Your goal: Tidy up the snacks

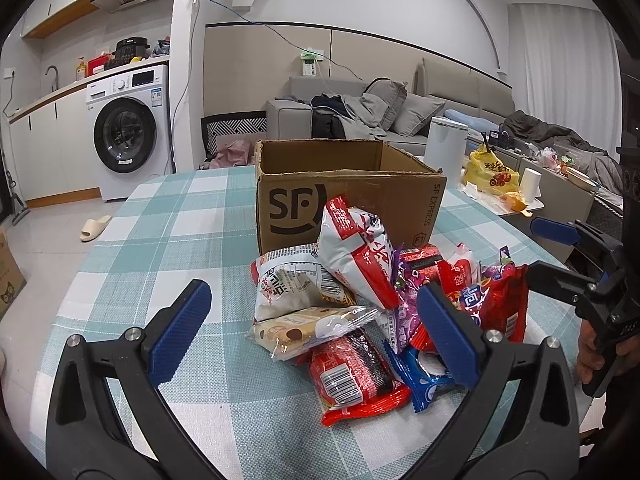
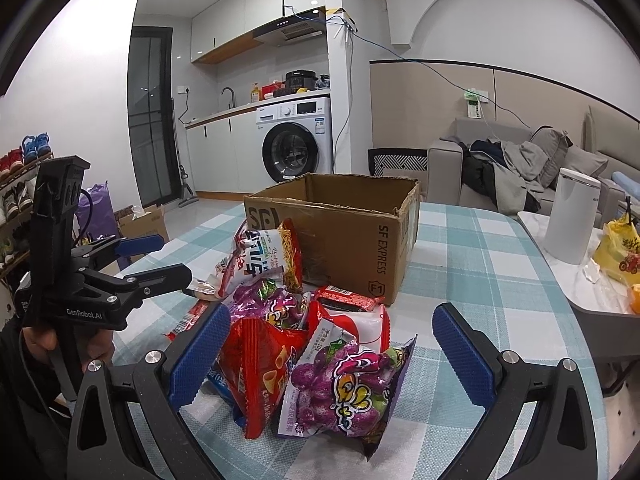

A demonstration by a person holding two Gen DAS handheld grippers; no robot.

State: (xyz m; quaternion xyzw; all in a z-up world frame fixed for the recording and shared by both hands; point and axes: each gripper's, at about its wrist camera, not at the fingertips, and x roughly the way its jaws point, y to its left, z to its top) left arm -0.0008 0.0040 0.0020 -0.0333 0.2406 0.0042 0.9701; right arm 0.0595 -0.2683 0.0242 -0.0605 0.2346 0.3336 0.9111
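Hovering over a pile of snack packets (image 1: 352,300) on a checked tablecloth (image 1: 168,240), left gripper (image 1: 316,332) and right gripper (image 2: 332,360) both spread wide, empty, cardboard box (image 2: 360,240) just behind.

Glossy plastic snack packets (image 2: 320,368), matt corrugated cardboard box (image 1: 352,204), woven checked tablecloth (image 1: 168,240), ribbed blue pads (image 1: 180,332).
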